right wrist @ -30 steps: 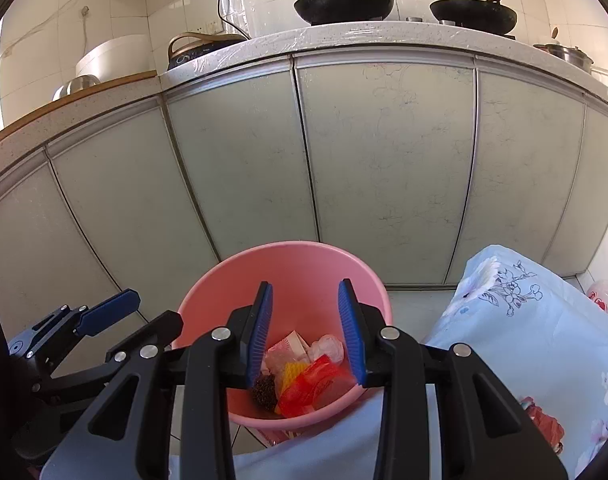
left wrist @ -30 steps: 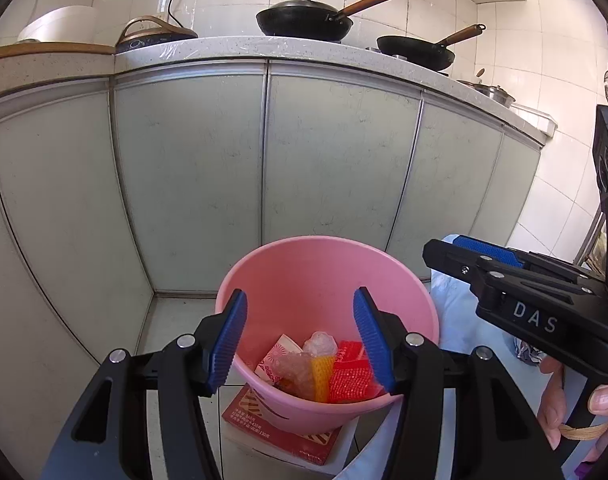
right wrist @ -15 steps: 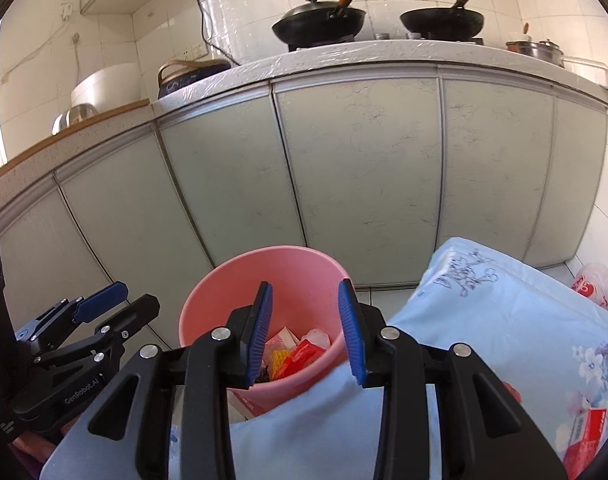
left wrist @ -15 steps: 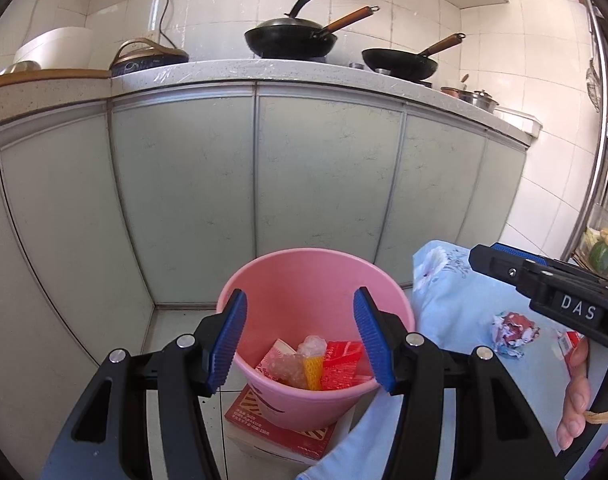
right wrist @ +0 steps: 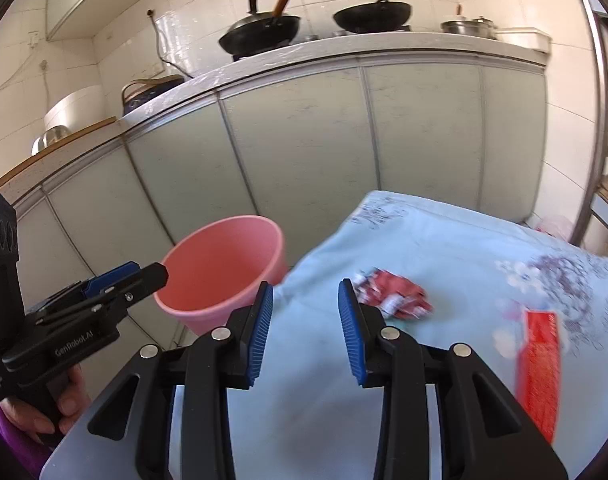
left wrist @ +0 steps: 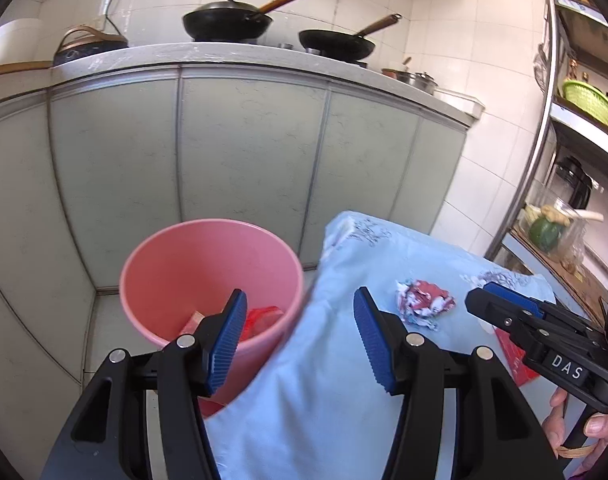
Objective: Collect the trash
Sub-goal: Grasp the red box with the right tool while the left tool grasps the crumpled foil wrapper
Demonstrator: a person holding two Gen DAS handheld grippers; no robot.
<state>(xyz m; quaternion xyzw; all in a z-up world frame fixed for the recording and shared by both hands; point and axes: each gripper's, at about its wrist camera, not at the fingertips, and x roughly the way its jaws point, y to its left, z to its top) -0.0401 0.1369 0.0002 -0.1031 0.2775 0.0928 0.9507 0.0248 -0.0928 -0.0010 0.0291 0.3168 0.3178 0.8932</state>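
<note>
Both grippers, left point(left wrist: 300, 336) and right point(right wrist: 305, 330), have swung from bin point(left wrist: 192, 256) toward crumpled wrapper point(right wrist: 395, 298), fingers spread, empty.

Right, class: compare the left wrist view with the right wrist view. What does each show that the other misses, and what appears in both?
Only the left wrist view looks down into the pink bin and shows the trash already in it, plus a green basket on a shelf. Only the right wrist view shows the whole red packet lying flat on the blue cloth; the left view catches just a corner of it. Both show the bin, the cloth, the crumpled wrapper, and two black pans on the counter. Both grippers, left and right, are open and empty.
</note>
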